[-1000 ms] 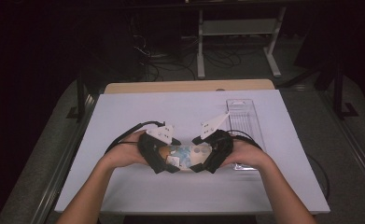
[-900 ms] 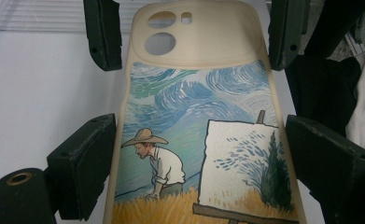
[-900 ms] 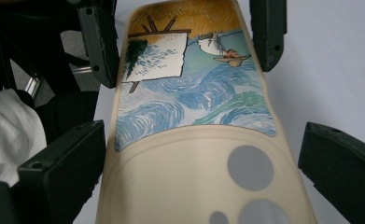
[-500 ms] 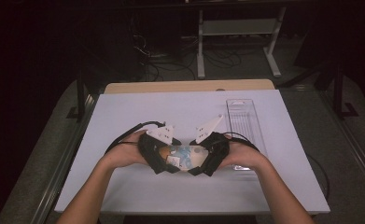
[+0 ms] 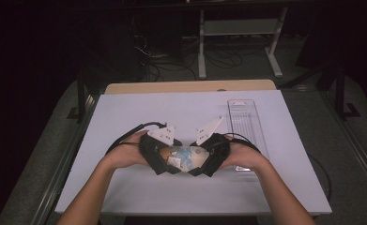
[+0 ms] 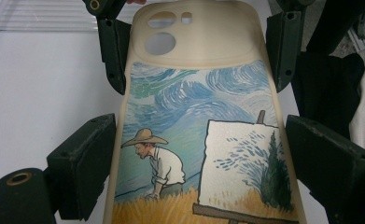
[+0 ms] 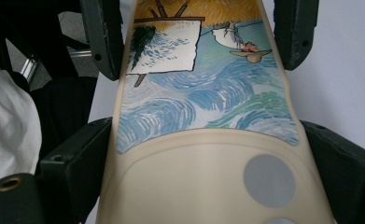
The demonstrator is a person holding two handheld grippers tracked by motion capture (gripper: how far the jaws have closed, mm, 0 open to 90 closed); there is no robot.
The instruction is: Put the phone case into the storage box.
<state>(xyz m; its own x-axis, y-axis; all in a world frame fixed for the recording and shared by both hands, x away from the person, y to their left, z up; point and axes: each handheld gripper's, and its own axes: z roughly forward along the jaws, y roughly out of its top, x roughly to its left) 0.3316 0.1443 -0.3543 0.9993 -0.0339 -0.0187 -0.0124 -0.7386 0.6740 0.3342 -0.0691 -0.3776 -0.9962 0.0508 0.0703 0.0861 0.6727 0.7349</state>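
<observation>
A cream phone case (image 5: 183, 157) printed with a painter, an easel and a swirling blue sky hangs just above the white table (image 5: 172, 108), near its front. My left gripper (image 5: 164, 159) grips it from the left and my right gripper (image 5: 204, 159) from the right. In the left gripper view the case (image 6: 203, 116) lies between my black jaws, camera cut-outs at the far end, where the other gripper's fingers (image 6: 110, 51) clamp its sides. In the right gripper view the case (image 7: 203, 116) runs away from me, and my jaws press on both long edges.
A clear plastic tray (image 5: 246, 126) lies on the table just right of my right hand, and its end appears in the left gripper view (image 6: 45, 18). The person's dark and white clothing (image 7: 7, 121) is close behind. A table frame and cables stand beyond the far edge.
</observation>
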